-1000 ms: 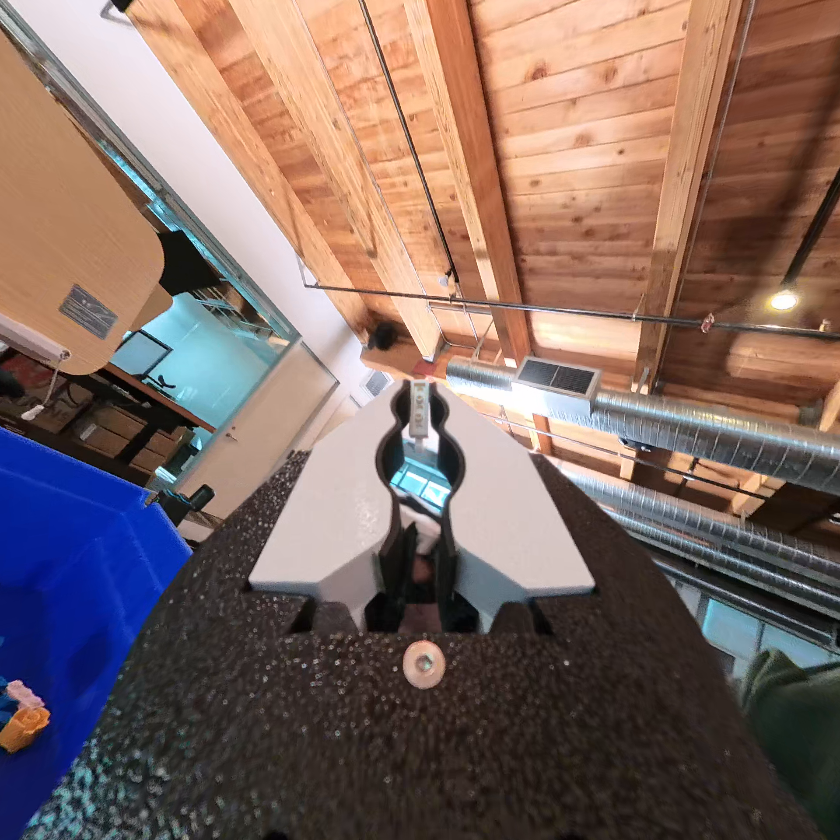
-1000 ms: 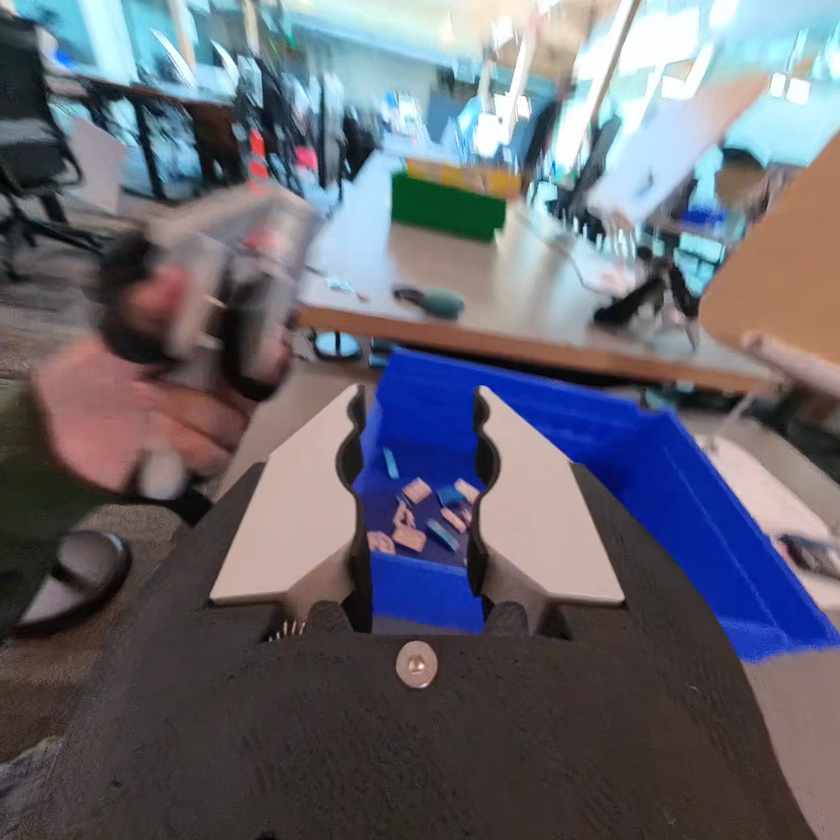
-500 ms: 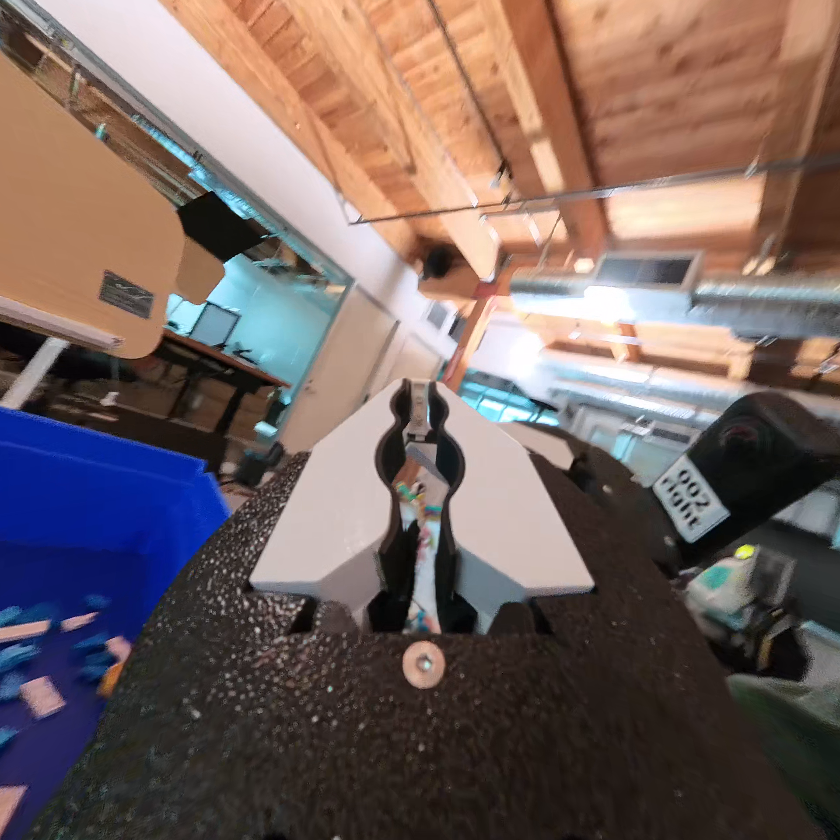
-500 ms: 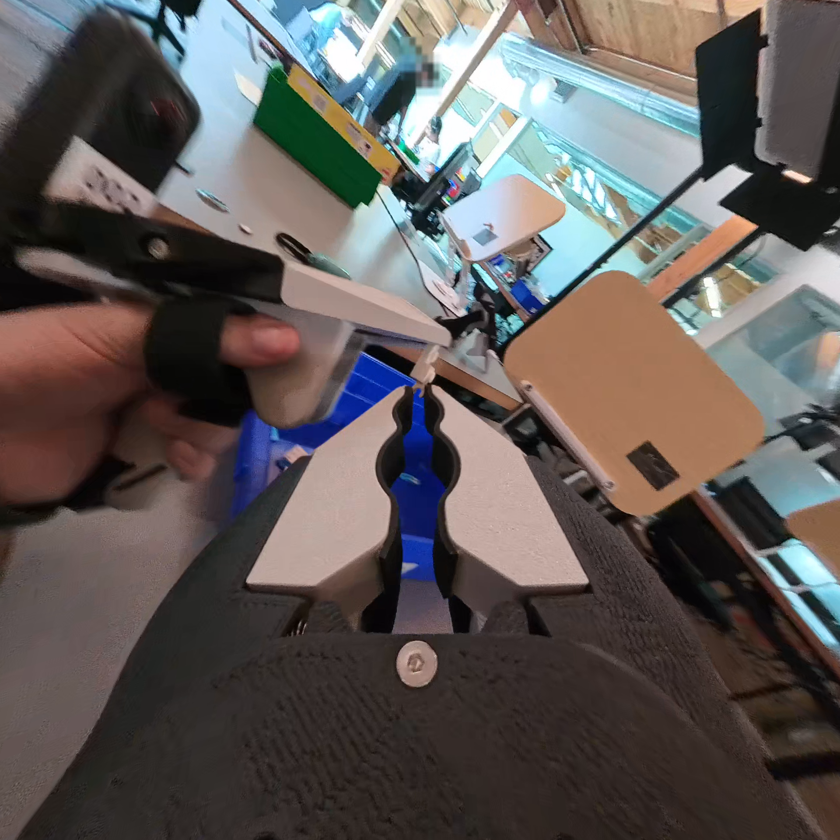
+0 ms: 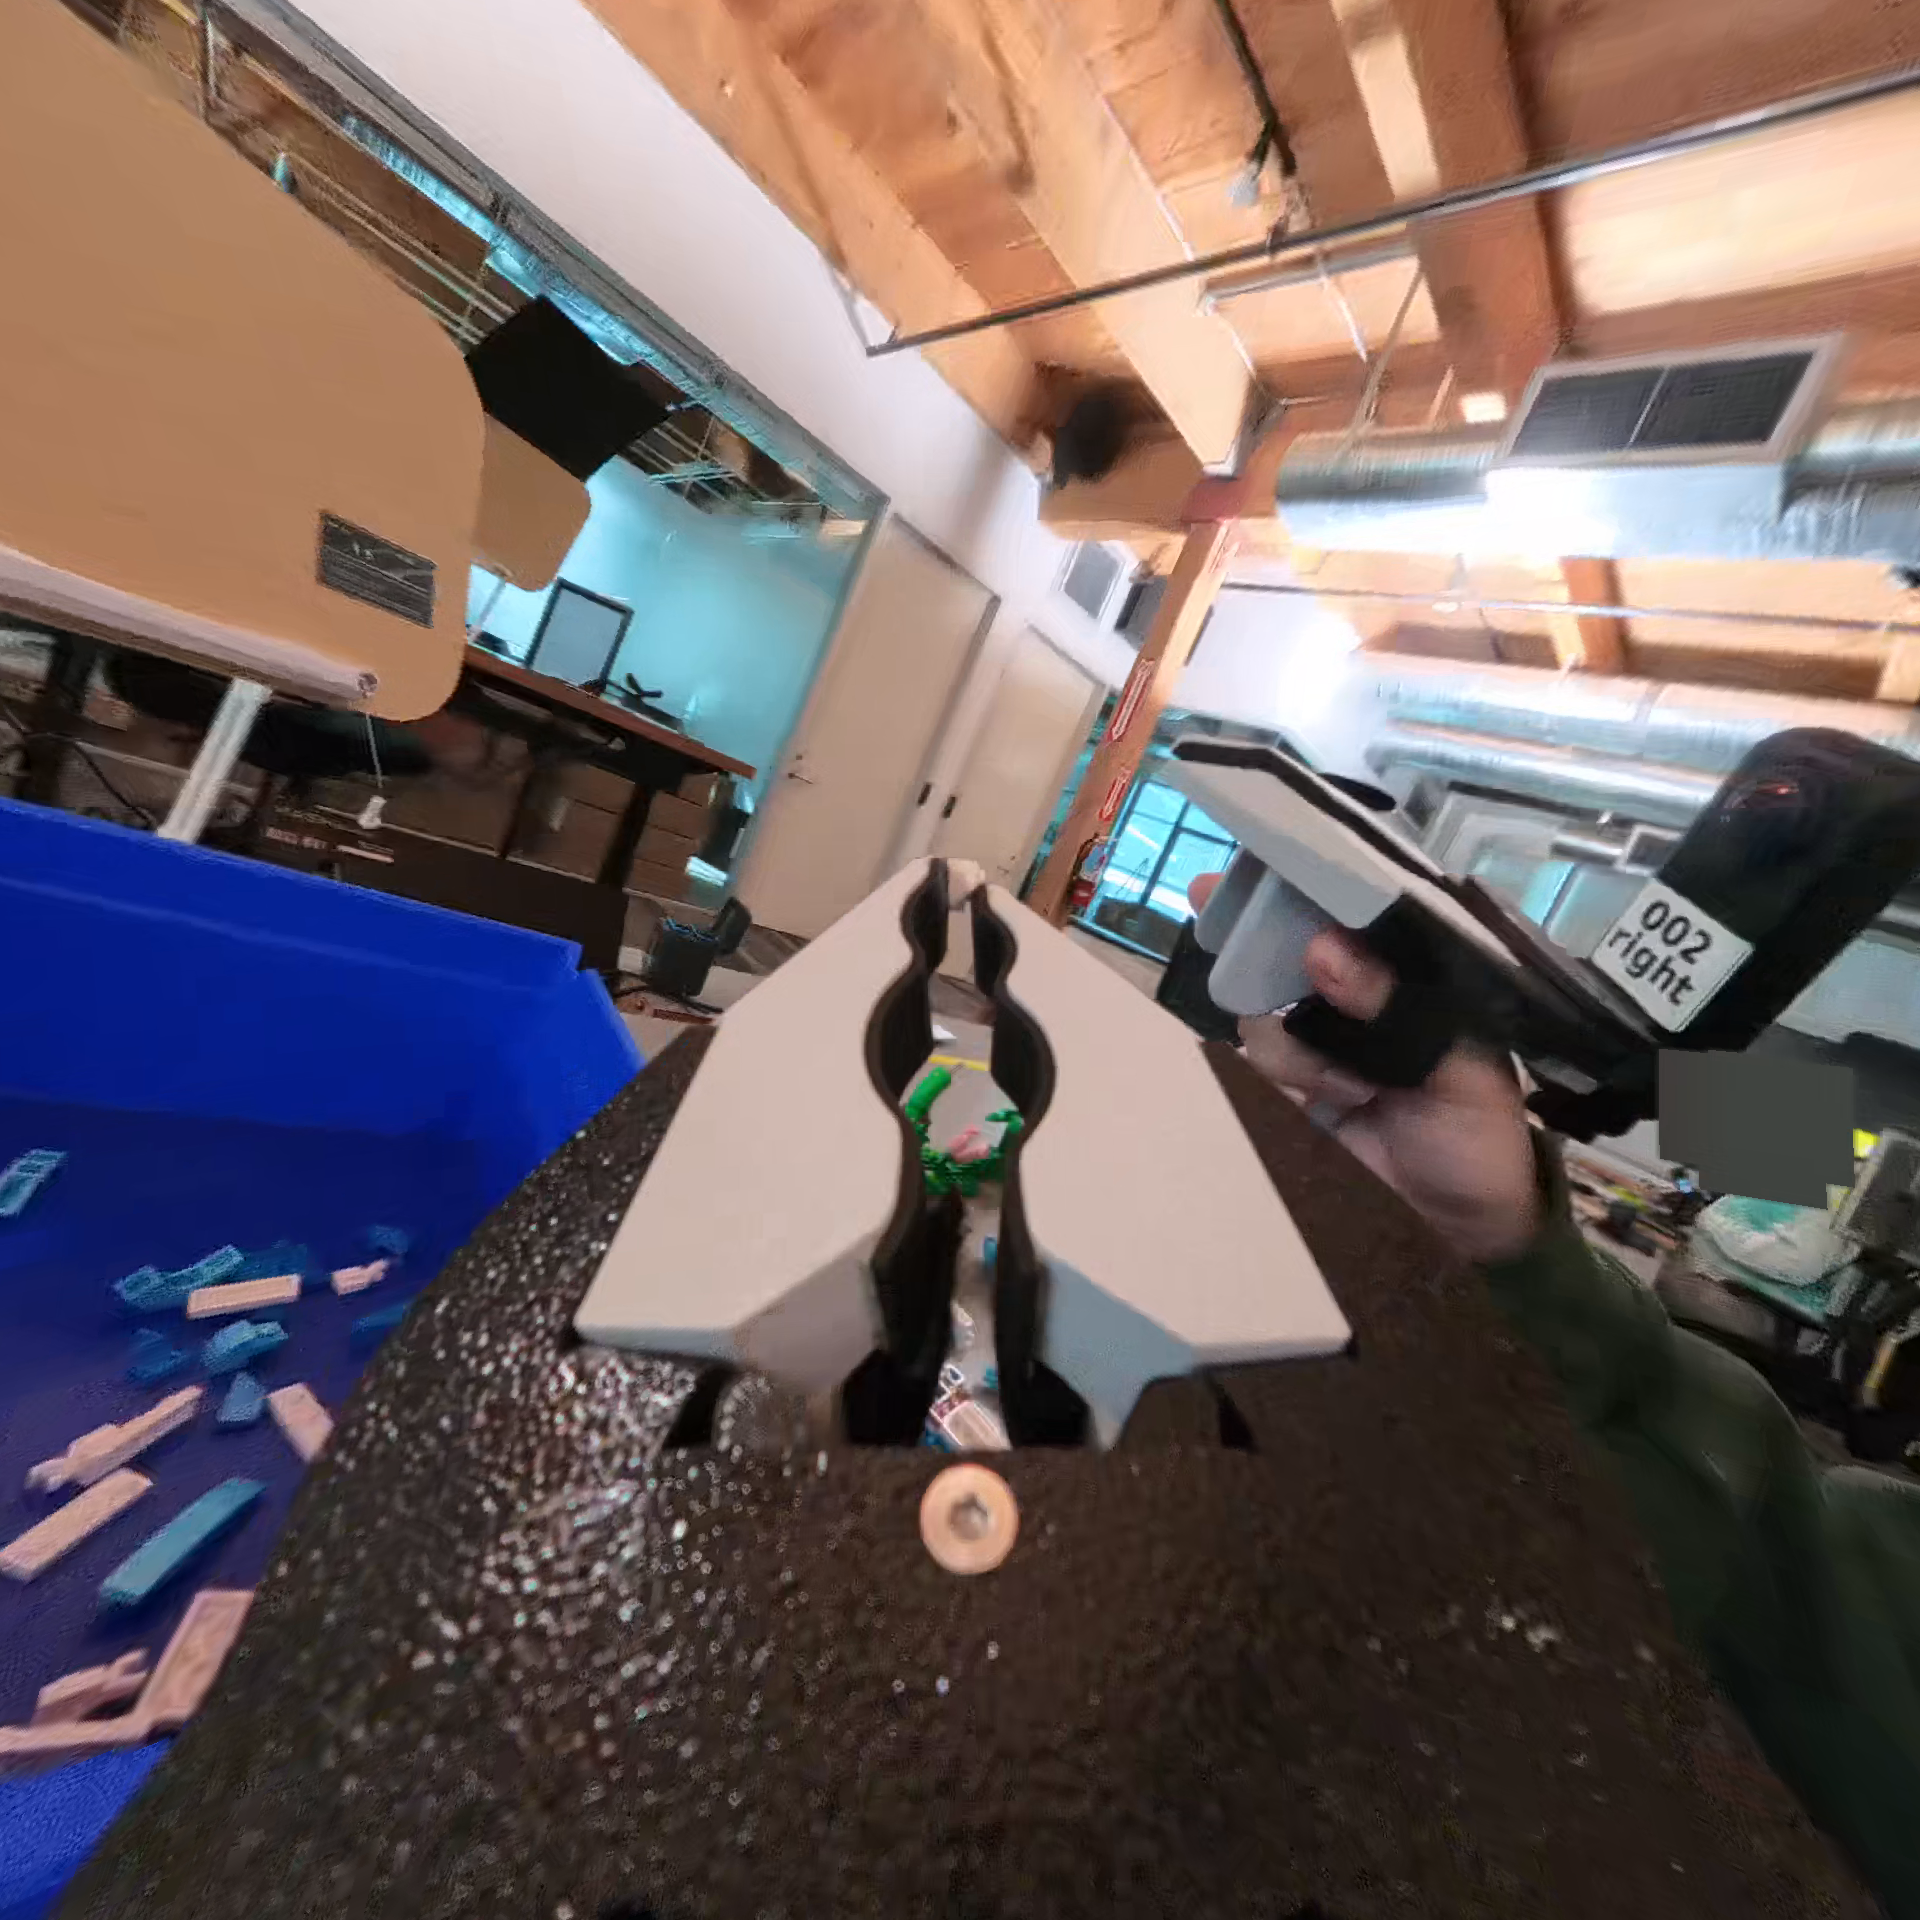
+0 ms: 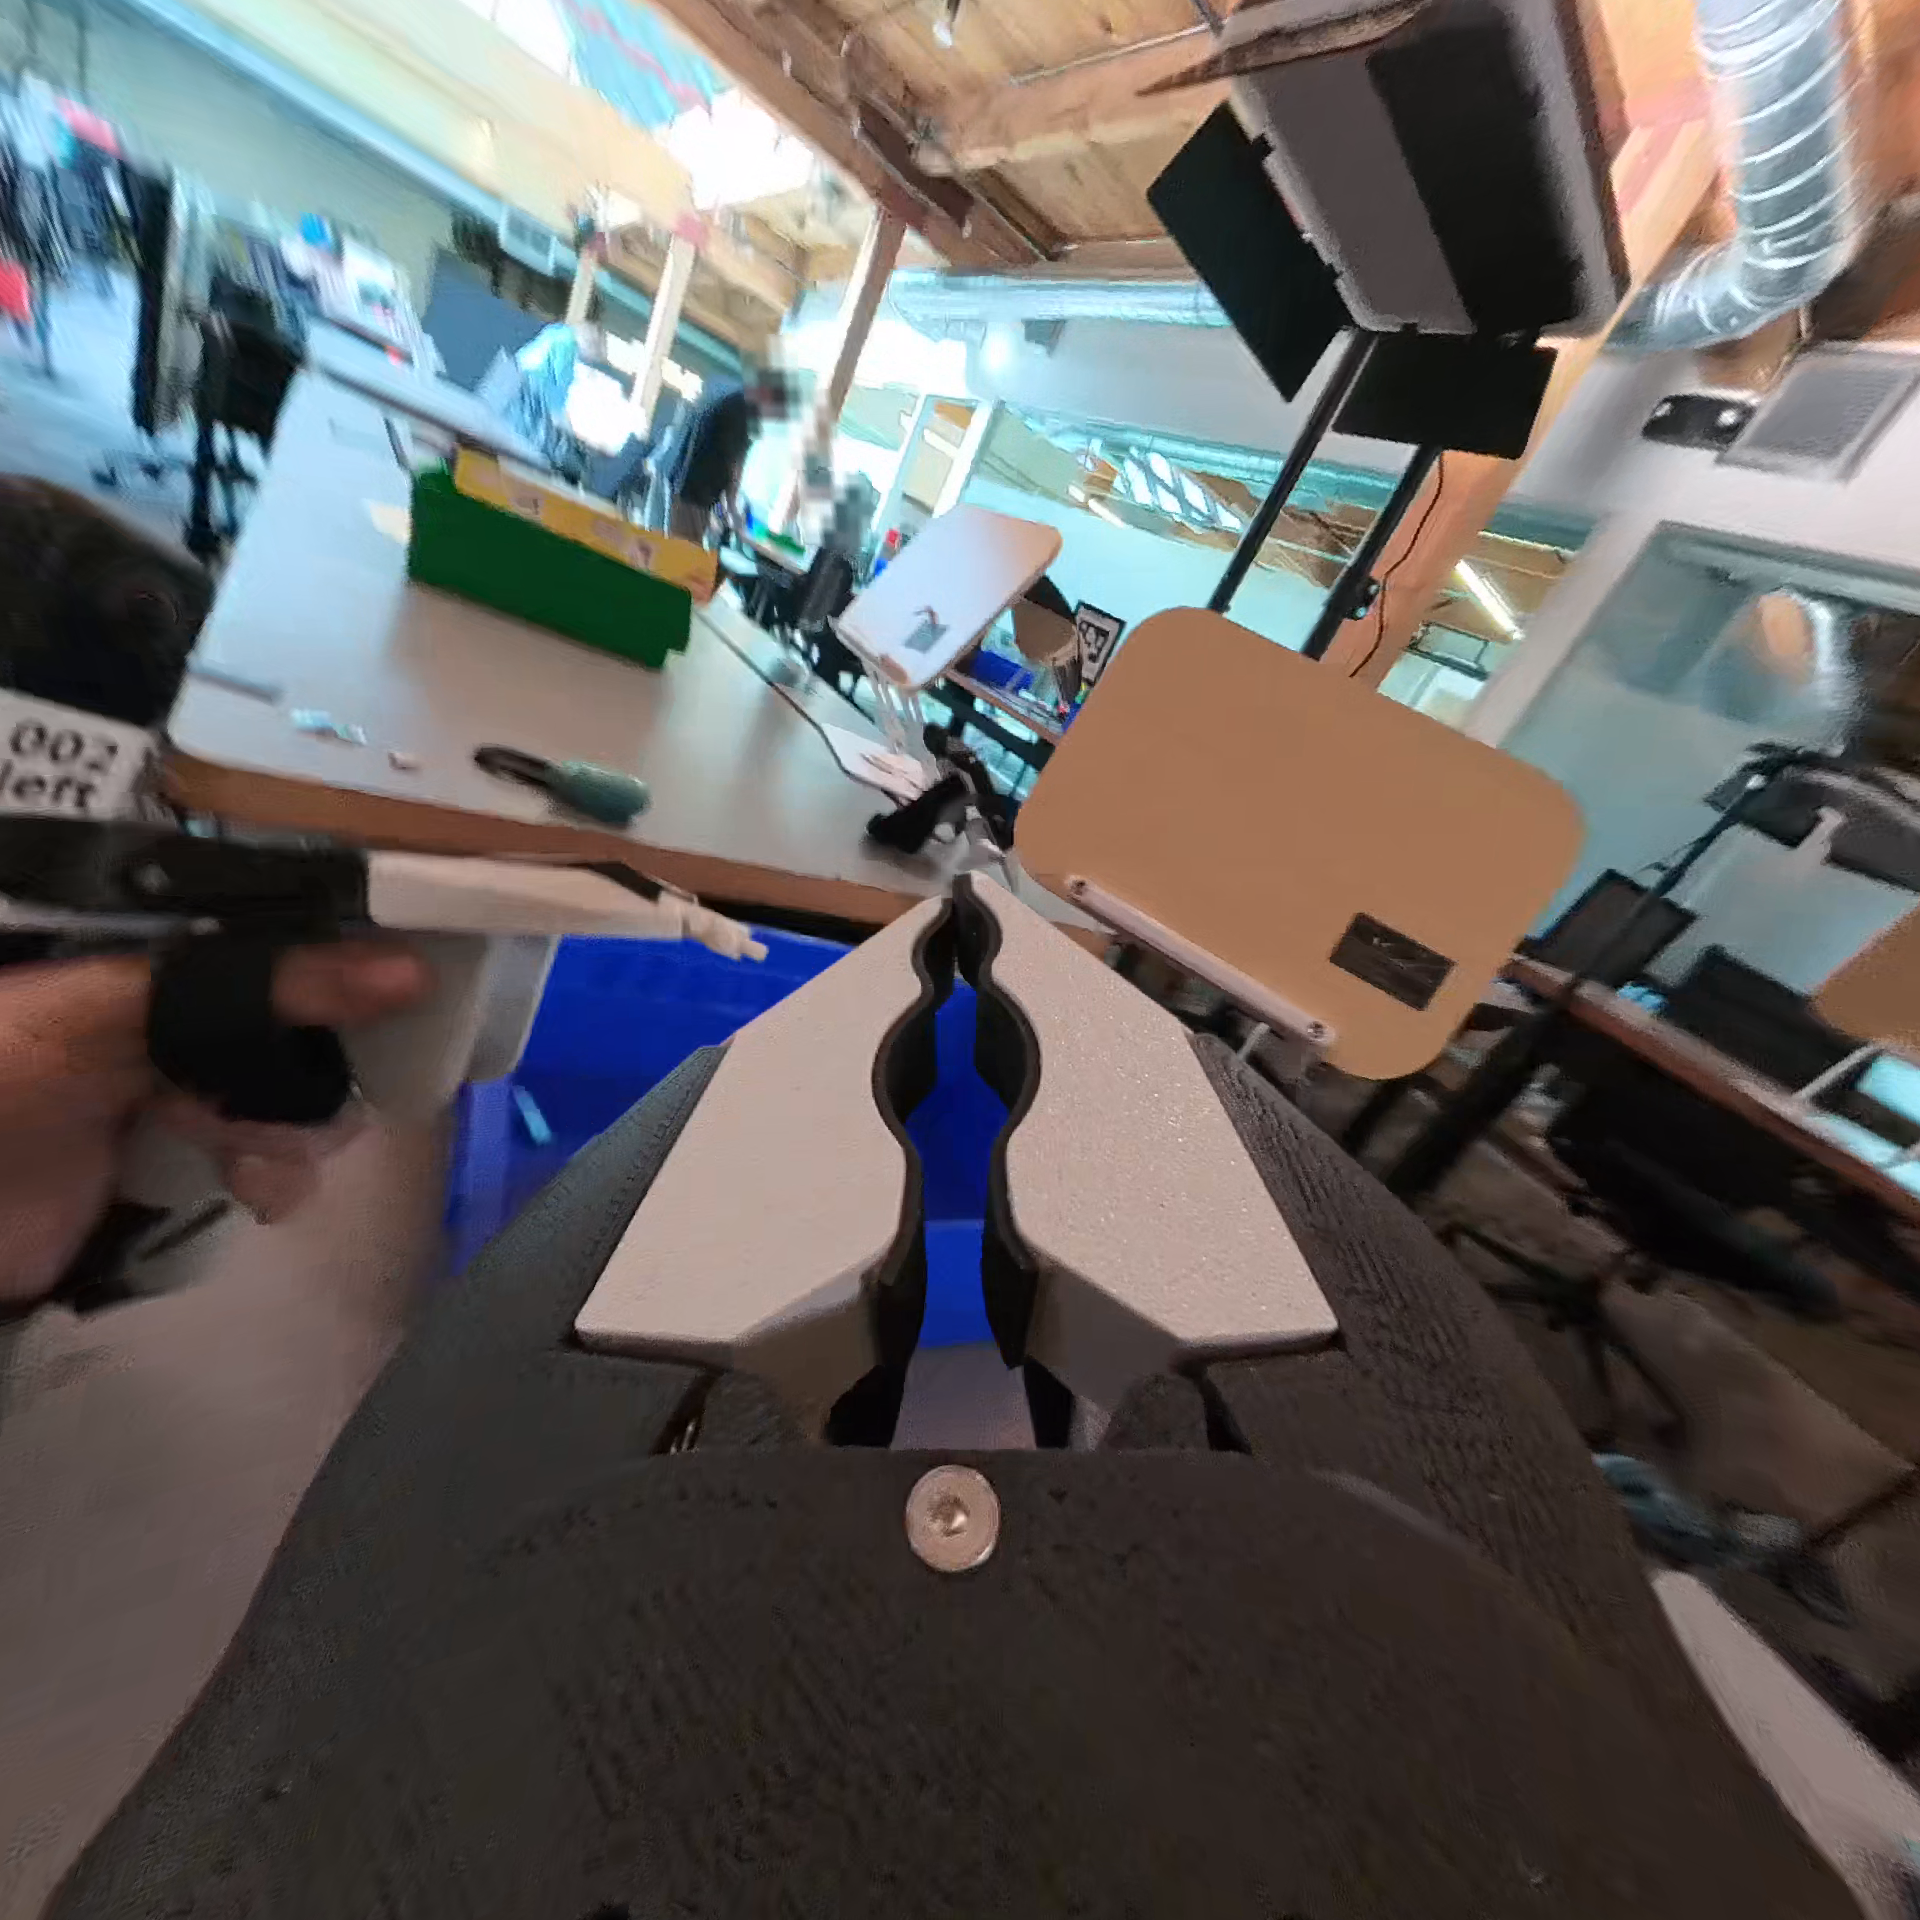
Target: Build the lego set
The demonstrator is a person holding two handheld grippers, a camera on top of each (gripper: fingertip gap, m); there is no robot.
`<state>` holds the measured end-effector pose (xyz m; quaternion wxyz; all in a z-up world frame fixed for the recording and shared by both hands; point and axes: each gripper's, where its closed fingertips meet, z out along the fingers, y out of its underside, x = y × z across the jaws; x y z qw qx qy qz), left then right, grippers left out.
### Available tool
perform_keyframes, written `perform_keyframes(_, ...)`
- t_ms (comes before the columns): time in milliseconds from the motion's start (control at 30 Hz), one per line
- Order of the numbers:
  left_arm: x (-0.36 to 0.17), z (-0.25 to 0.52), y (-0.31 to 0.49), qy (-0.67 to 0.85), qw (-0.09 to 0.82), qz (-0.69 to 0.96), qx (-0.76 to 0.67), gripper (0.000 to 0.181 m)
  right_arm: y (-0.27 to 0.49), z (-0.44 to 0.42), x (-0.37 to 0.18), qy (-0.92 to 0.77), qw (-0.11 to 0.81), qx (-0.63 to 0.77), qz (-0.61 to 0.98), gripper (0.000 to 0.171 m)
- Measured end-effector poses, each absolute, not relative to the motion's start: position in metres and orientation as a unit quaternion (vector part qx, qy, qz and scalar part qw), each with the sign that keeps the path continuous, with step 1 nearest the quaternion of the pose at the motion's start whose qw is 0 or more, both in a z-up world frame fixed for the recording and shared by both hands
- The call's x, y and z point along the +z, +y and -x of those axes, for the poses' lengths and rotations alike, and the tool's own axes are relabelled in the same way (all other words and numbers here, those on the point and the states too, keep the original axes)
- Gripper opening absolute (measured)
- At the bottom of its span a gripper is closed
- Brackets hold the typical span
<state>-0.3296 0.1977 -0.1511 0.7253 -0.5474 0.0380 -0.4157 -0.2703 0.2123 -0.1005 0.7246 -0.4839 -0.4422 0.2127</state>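
- Left gripper: jaws nearly together, pinching a small pale piece at the very tips. We judge the tip grip leaves most of the piece free; in the right wrist view it juts out past the tips.
- Right gripper: jaws pressed together at the tips, nothing seen between them. It is raised in a hand, right of the left gripper, and the two are apart.
- Bin, blue, open-topped: below and left of the left gripper, behind both sets of tips in the right wrist view. Loose pink and blue pieces lie scattered flat on its floor.
- Right of the bin, through the left jaw gap: a green toy, blurred.
- Surface under the bin: too blurred to tell.
- Behind the bin: a wood table with a green box, and a tan panel tilted on a stand.
- Above the bin: plank ceiling, metal duct.
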Motion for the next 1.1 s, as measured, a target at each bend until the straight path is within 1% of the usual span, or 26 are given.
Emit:
perform_keyframes(33,-0.155,0.327,0.200,0.040,0.721,0.552,-0.417,0.000,0.209,0.272,-0.105,-0.468,0.714,0.208,0.477,0.000)
perform_keyframes(67,-0.157,0.321,0.200,0.053,0.715,0.553,-0.424,0.000,0.201,0.277,-0.112,-0.498,0.698,0.223,0.463,0.000)
perform_keyframes(133,-0.149,0.299,0.188,0.103,0.694,0.523,-0.485,0.000,0.178,0.281,-0.124,-0.551,0.671,0.265,0.418,0.000)
perform_keyframes(233,-0.141,0.272,0.167,0.178,0.648,0.497,-0.549,0.000,0.149,0.271,-0.132,-0.588,0.652,0.316,0.359,0.012)
perform_keyframes(333,-0.128,0.257,0.144,0.229,0.632,0.452,-0.586,0.001,0.132,0.259,-0.131,-0.591,0.649,0.343,0.334,0.021)
perform_keyframes(433,-0.113,0.251,0.128,0.269,0.680,0.412,-0.543,0.000,0.130,0.249,-0.122,-0.570,0.646,0.367,0.350,0.024)
perform_keyframes(500,-0.101,0.247,0.116,0.303,0.730,0.383,-0.478,0.001,0.128,0.243,-0.111,-0.542,0.638,0.405,0.367,0.020)
perform_keyframes(567,-0.092,0.239,0.103,0.339,0.772,0.357,-0.402,0.000,0.123,0.237,-0.100,-0.520,0.627,0.444,0.372,0.009)
perform_keyframes(633,-0.084,0.232,0.094,0.363,0.795,0.337,-0.350,0.000,0.114,0.232,-0.092,-0.517,0.624,0.462,0.359,0.006)
perform_keyframes(667,-0.081,0.229,0.090,0.370,0.802,0.327,-0.337,0.000,0.108,0.231,-0.091,-0.524,0.620,0.466,0.352,0.005)
perform_keyframes(800,-0.080,0.219,0.082,0.391,0.803,0.314,-0.324,0.000,0.084,0.227,-0.087,-0.550,0.604,0.477,0.324,0.016)
perform_keyframes(833,-0.079,0.218,0.080,0.391,0.801,0.311,-0.329,0.000,0.084,0.226,-0.086,-0.549,0.610,0.472,0.322,0.015)
perform_keyframes(900,-0.079,0.216,0.079,0.393,0.801,0.308,-0.330,0.000,0.086,0.223,-0.083,-0.548,0.625,0.455,0.319,0.007)
perform_keyframes(1033,-0.082,0.211,0.080,0.405,0.792,0.325,-0.322,0.000,0.086,0.217,-0.086,-0.571,0.639,0.410,0.314,0.007)
perform_keyframes(1100,-0.089,0.206,0.087,0.420,0.782,0.362,-0.283,0.001,0.091,0.212,-0.090,-0.592,0.650,0.355,0.318,0.007)
